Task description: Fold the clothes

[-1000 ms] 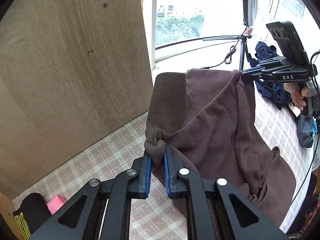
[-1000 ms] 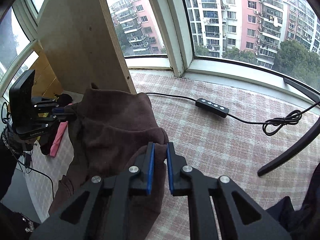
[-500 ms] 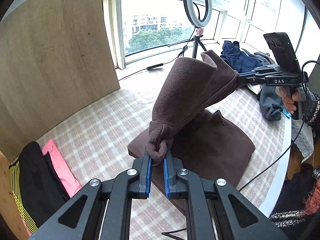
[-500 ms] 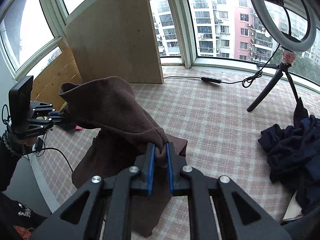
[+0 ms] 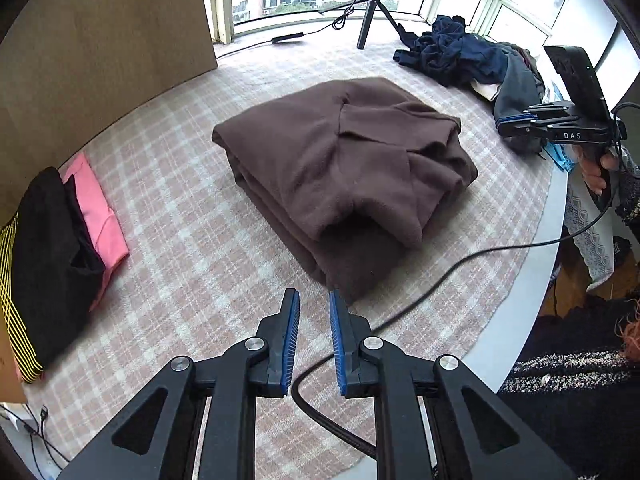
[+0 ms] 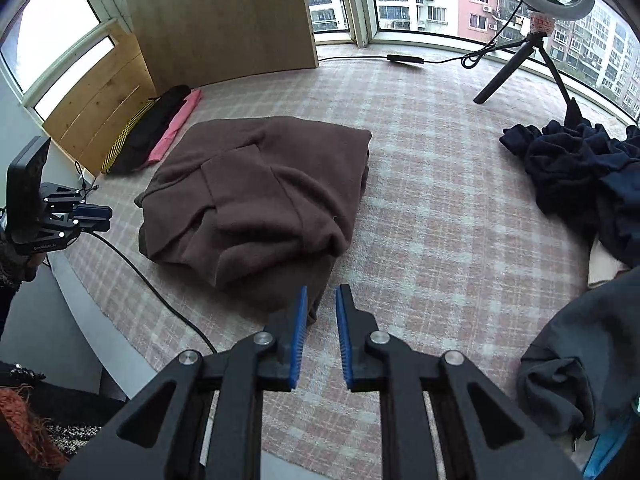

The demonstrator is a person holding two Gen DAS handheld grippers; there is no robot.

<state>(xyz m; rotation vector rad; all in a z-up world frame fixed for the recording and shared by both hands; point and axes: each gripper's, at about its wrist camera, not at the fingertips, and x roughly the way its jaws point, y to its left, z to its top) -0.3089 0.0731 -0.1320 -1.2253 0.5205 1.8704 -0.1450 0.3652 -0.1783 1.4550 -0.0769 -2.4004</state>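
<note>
Brown fleece garment (image 5: 344, 168), folded into a thick bundle, lies in the middle of the pink-and-white checked cloth (image 5: 192, 264) that covers the table, one flap turned over on top; what kind of garment it is I cannot make out from the folds. Behind it stands a wooden board (image 5: 100, 52), upright at the table's far edge. A heap of dark blue clothes (image 6: 580, 176) sits well apart on the right-hand side, running out of view at the edge, with a grey garment (image 6: 580, 360) nearer that is also cut off. On the opposite side a folded black garment with yellow stripes (image 5: 36, 264) lies against a folded pink one (image 5: 100, 208), both beside the board.

The left gripper (image 5: 314, 312) hovers just short of the bundle's near corner, its blue-padded jaws parted and holding nothing. The right gripper (image 6: 322, 308) hangs the same way at the other near corner, jaws apart and empty. Seen from the left camera, the right gripper's body reads "DAS" in white letters; the small white lettering on the left gripper, seen from the right camera, is too blurred to read.

A ring light on a tripod (image 6: 536, 40) stands near the windows, its ring partly cropped. A black cable (image 5: 440, 280) trails across the cloth toward the table edge.
</note>
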